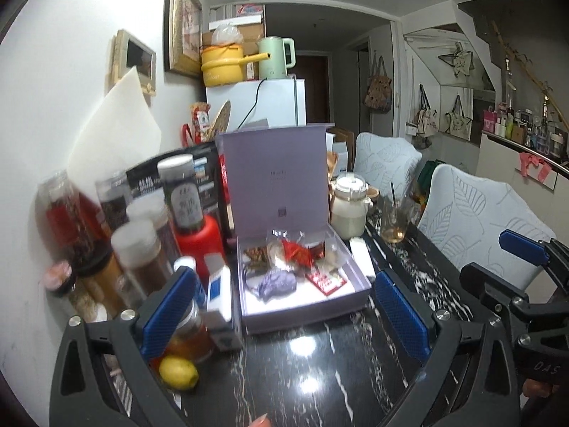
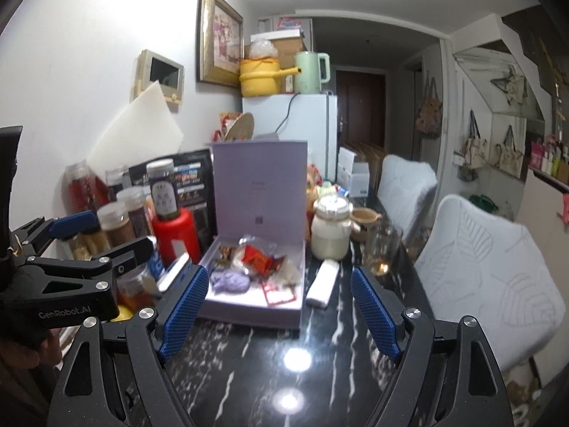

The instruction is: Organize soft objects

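A: Where do we stand? Both our tools hang spread wide over the dark marbled surface (image 2: 249,356), and neither the left tool (image 1: 281,306) nor the right tool (image 2: 279,306) has hold of anything.

B: The soft things lie in the open lilac box (image 1: 355,297): a crumpled purple cloth (image 1: 275,283) near its front left corner, red wrappers (image 1: 297,251) and clear packets behind it. A white roll (image 2: 323,283) lies on the surface just beside the box's right wall.

A: So this fits either sorting in progress or a box already filled. We cannot tell which.

B: Agreed. If the white roll belongs inside, we judge the right tool the handier one, since the roll lies on its side.

A: And room? The left is crowded: jars (image 1: 142,249), a red bottle (image 1: 199,245) and a lemon (image 1: 177,372) press close to the box.

B: The bare stretch in front of us is open. To the right, a glass (image 2: 382,249) and chair backs (image 2: 490,277) stand near the surface's edge.
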Action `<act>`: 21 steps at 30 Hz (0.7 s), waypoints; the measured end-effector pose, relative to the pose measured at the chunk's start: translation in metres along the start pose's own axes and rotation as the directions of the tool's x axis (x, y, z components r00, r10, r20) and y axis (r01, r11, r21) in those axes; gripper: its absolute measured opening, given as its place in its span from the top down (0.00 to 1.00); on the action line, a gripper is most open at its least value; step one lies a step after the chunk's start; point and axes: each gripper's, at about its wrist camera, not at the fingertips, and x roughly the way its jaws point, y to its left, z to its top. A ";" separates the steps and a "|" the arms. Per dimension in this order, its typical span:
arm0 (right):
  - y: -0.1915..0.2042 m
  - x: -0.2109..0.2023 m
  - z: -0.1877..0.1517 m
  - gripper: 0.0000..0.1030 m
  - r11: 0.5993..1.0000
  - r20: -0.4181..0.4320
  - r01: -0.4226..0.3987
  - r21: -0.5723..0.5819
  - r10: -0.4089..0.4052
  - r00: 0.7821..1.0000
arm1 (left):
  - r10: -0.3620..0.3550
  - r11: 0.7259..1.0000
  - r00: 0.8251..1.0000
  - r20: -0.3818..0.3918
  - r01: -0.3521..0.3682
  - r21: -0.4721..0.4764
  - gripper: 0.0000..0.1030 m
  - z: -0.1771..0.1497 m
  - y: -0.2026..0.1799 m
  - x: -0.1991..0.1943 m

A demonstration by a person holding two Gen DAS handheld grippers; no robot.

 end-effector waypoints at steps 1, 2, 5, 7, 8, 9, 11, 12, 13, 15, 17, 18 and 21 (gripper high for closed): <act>0.000 0.000 -0.003 0.19 1.000 -0.005 0.001 0.002 -0.001 1.000 | -0.001 1.000 1.000 -0.009 0.001 -0.003 0.01 -0.005 0.001 0.000; 0.002 0.000 -0.009 0.19 1.000 -0.011 0.004 0.005 -0.004 1.000 | -0.002 1.000 1.000 -0.015 0.001 -0.005 0.01 -0.009 0.002 0.000; 0.005 0.000 -0.019 0.19 1.000 -0.027 0.006 -0.006 -0.007 1.000 | 0.011 1.000 0.999 -0.030 -0.011 -0.004 0.01 -0.020 0.002 0.001; 0.007 -0.001 -0.025 0.19 1.000 -0.034 0.003 -0.007 -0.004 0.999 | 0.011 1.000 0.999 -0.043 -0.011 -0.004 0.01 -0.026 0.003 0.003; 0.008 -0.001 -0.029 0.19 1.000 -0.040 0.002 -0.005 -0.002 0.999 | 0.008 1.000 0.999 -0.049 -0.009 -0.004 0.01 -0.028 0.003 0.004; 0.008 0.000 -0.031 0.19 1.000 -0.044 0.001 -0.003 -0.001 0.999 | 0.006 1.000 0.998 -0.057 -0.006 -0.006 0.01 -0.032 0.003 0.004; 0.009 0.001 -0.037 0.19 1.000 -0.054 -0.001 0.002 0.001 0.999 | 0.004 1.000 0.998 -0.068 -0.005 -0.010 0.01 -0.036 0.004 0.006; 0.010 0.002 -0.039 0.19 1.000 -0.058 -0.002 0.005 0.003 0.998 | 0.003 1.000 0.997 -0.072 -0.004 -0.012 0.01 -0.038 0.004 0.006; 0.010 0.002 -0.042 0.19 1.000 -0.064 -0.003 0.007 0.004 0.998 | 0.002 1.000 0.997 -0.076 -0.004 -0.014 0.01 -0.040 0.005 0.007; 0.011 0.004 -0.046 0.19 1.000 -0.074 -0.007 0.010 0.008 0.997 | 0.005 1.000 0.997 -0.083 -0.007 -0.021 0.01 -0.043 0.005 0.009; 0.011 0.006 -0.048 0.19 1.000 -0.083 -0.008 0.007 0.008 0.996 | 0.009 1.000 0.996 -0.090 -0.012 -0.028 0.01 -0.045 0.006 0.010; 0.012 0.006 -0.049 0.19 1.000 -0.085 -0.007 0.003 0.007 0.996 | 0.008 0.999 0.996 -0.093 -0.011 -0.030 0.01 -0.045 0.007 0.011; 0.013 0.007 -0.050 0.19 1.000 -0.085 -0.007 -0.005 0.007 0.996 | -0.002 0.999 0.995 -0.098 -0.002 -0.036 0.01 -0.046 0.008 0.012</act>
